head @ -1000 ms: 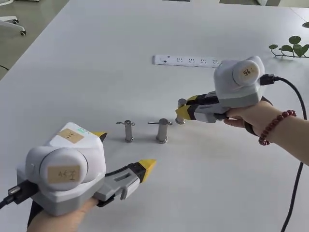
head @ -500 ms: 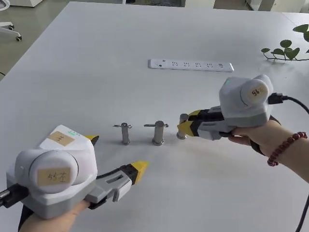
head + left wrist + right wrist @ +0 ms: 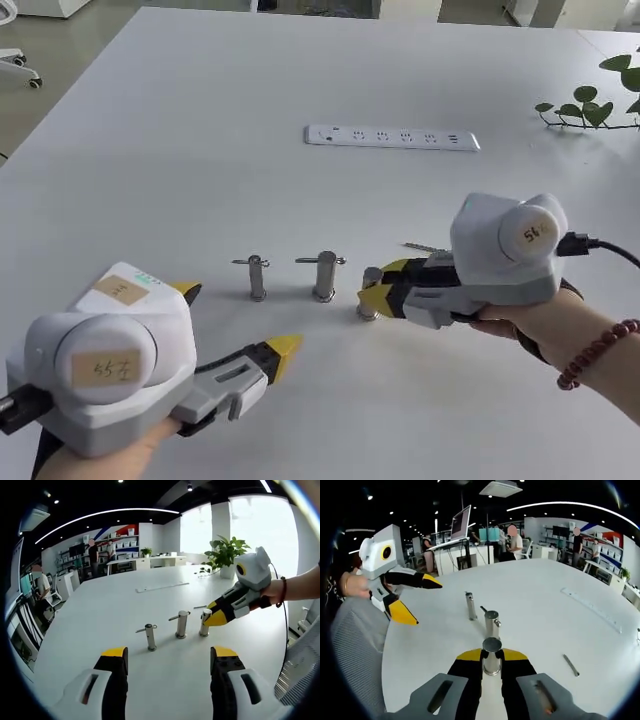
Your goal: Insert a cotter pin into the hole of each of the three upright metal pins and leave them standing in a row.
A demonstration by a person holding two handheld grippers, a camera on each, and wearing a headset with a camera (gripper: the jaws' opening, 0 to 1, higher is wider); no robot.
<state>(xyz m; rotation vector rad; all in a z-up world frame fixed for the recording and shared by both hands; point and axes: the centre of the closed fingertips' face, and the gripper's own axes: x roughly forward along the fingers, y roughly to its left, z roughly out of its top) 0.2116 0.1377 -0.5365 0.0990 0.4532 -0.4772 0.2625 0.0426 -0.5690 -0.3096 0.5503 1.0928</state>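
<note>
The right hand-held gripper [image 3: 373,287] has its yellow-tipped jaws drawn narrow and clamped on one upright metal pin [image 3: 368,308]. In the right gripper view that held pin [image 3: 492,656] stands straight up between the two jaw tips of the right hand-held gripper [image 3: 492,659], its flat round head just above them. Whether its foot touches the bench [image 3: 200,150] or hangs just over it cannot be told.

Ahead of those jaws, farther along the bench, stand the middle pin [image 3: 492,622] and then the far pin [image 3: 470,605], one behind the other. In the head view both stand on the bench just beyond the right hand-held gripper's tips, the middle pin [image 3: 324,276] near them and the far pin [image 3: 257,278] beside that one, each with a thin cotter pin crosswise through its upper end. The held pin sits a little out of their line, closer to the person.

A loose cotter pin [image 3: 571,665] lies flat on the bench to the right of the right hand-held gripper's jaws, apart from them; in the head view it [image 3: 425,247] lies just behind the gripper's body.

The left hand-held gripper [image 3: 235,318] has its jaws spread wide and grips nothing. In its own view the left hand-held gripper [image 3: 170,655] faces the three pins, which stand well ahead of its open tips, with the right hand-held gripper [image 3: 216,617] at the rightmost one.

A white power strip [image 3: 392,137] lies far beyond both, and a plant [image 3: 585,105] shows at the bench's far right edge.
</note>
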